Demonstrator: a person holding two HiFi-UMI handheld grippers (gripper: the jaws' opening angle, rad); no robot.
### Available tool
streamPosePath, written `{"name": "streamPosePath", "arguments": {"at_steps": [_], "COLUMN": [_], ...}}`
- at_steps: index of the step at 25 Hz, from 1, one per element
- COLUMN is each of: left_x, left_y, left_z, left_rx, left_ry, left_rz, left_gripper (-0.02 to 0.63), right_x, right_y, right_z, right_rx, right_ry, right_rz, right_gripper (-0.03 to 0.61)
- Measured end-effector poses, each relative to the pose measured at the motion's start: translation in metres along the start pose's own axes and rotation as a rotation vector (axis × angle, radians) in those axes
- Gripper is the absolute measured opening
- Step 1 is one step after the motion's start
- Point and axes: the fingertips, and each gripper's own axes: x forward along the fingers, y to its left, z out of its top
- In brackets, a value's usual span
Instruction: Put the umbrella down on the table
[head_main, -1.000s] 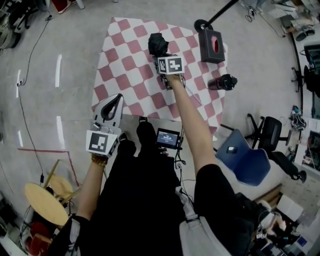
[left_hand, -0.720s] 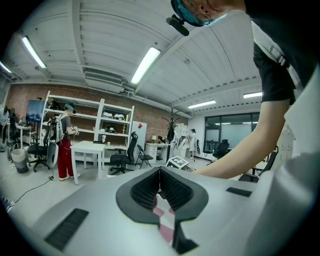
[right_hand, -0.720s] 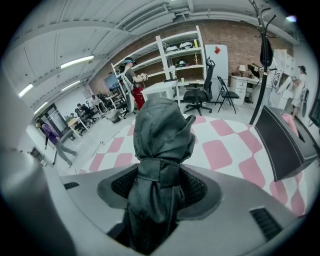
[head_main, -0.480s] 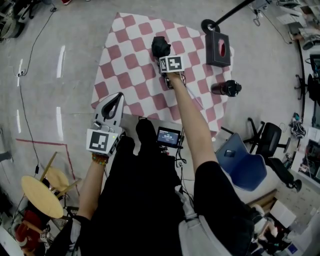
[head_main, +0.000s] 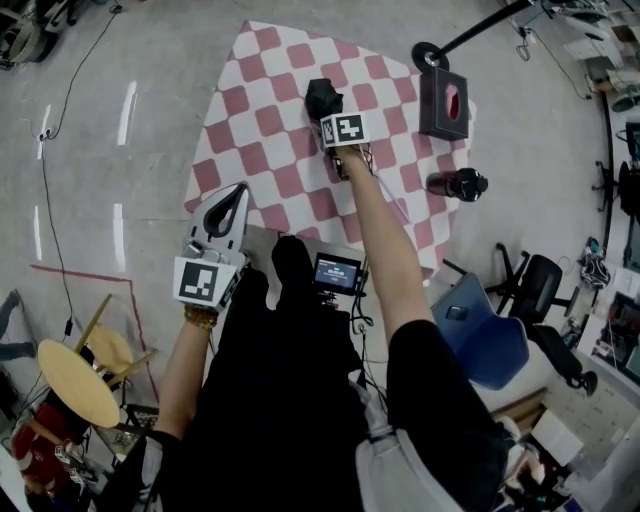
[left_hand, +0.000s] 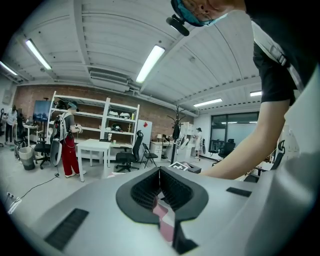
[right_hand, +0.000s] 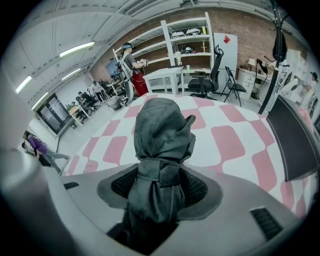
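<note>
One dark grey umbrella (right_hand: 164, 131), folded and tied with a strap, is squeezed between the right gripper's (right_hand: 159, 189) jaws over the pink-and-white checked table (head_main: 262, 150). The left gripper's (left_hand: 160, 186) jaws are pressed together, holding nothing. A black box (head_main: 444, 103) and a bottle (head_main: 457, 184) sit on the table, with grey floor (head_main: 130, 170) around.

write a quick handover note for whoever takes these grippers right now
The left gripper is shut and empty, held by the near-left corner of the table.
The right gripper is shut on the umbrella, folded and dark, out over the checkered cloth.
Done: umbrella is gripped and over the table.
To do: lower it onto bare cloth, open the jaws, draw back. Whether it touches the cloth yet can't be told.
</note>
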Motion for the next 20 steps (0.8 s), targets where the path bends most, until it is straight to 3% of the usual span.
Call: {"name": "streamPosePath", "arguments": {"at_steps": [20], "left_x": [-0.012], "left_y": [0.005], "left_z": [0.0], "left_rx": [-0.005], "left_ry": [0.019], "left_rz": [0.015], "left_gripper": [0.015], "right_x": [0.008], "right_y": [0.001], "right_z": [-0.019], "right_rx": [0.015], "right_ry": [0.037], "right_rz": [0.003], "right_gripper": [0.232]}}
